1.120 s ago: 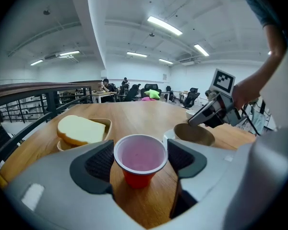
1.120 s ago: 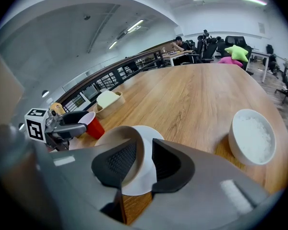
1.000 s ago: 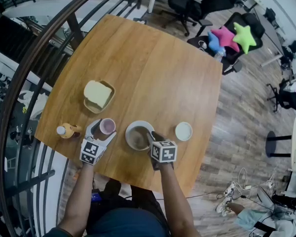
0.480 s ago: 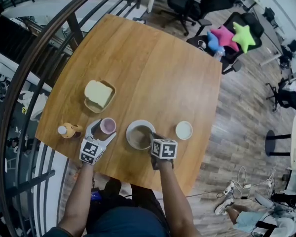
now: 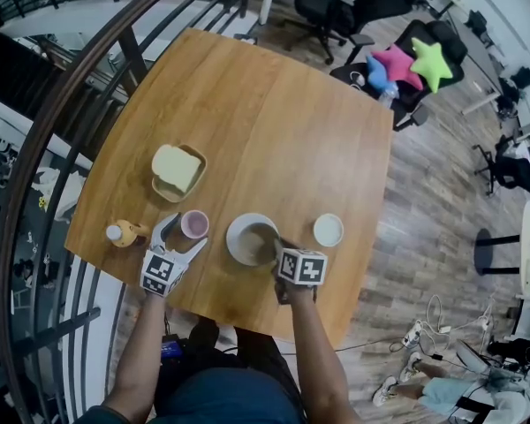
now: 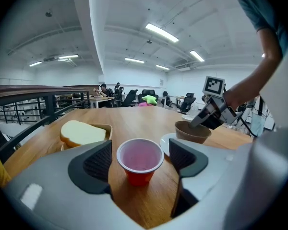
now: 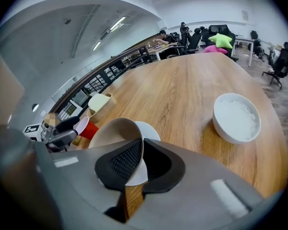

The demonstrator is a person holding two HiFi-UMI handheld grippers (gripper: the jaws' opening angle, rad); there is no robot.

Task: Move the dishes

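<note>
Filling most of the head view, the wooden table (image 5: 274, 122) is carrying everything near its close edge. The right gripper (image 7: 140, 158) is pinching the near rim of the brown bowl (image 7: 114, 131), its jaws narrowed onto the wall, one inside and one outside. The bowl is tilting over the white plate (image 7: 152, 128), and whether it is touching the plate is hard to tell. Farther left, the wooden tray (image 5: 172, 198) is holding a bread slice (image 5: 174, 166). To the right, the white bowl (image 7: 236, 116) is standing apart. The left gripper (image 5: 180, 239) is spreading its jaws wide around the red cup (image 6: 139, 159), touching neither side. The yellow bottle (image 5: 124, 233) is appearing too small for any label to be read, and the square markers (image 5: 302, 268) on the gripper cubes are showing only black-and-white patterns
</note>
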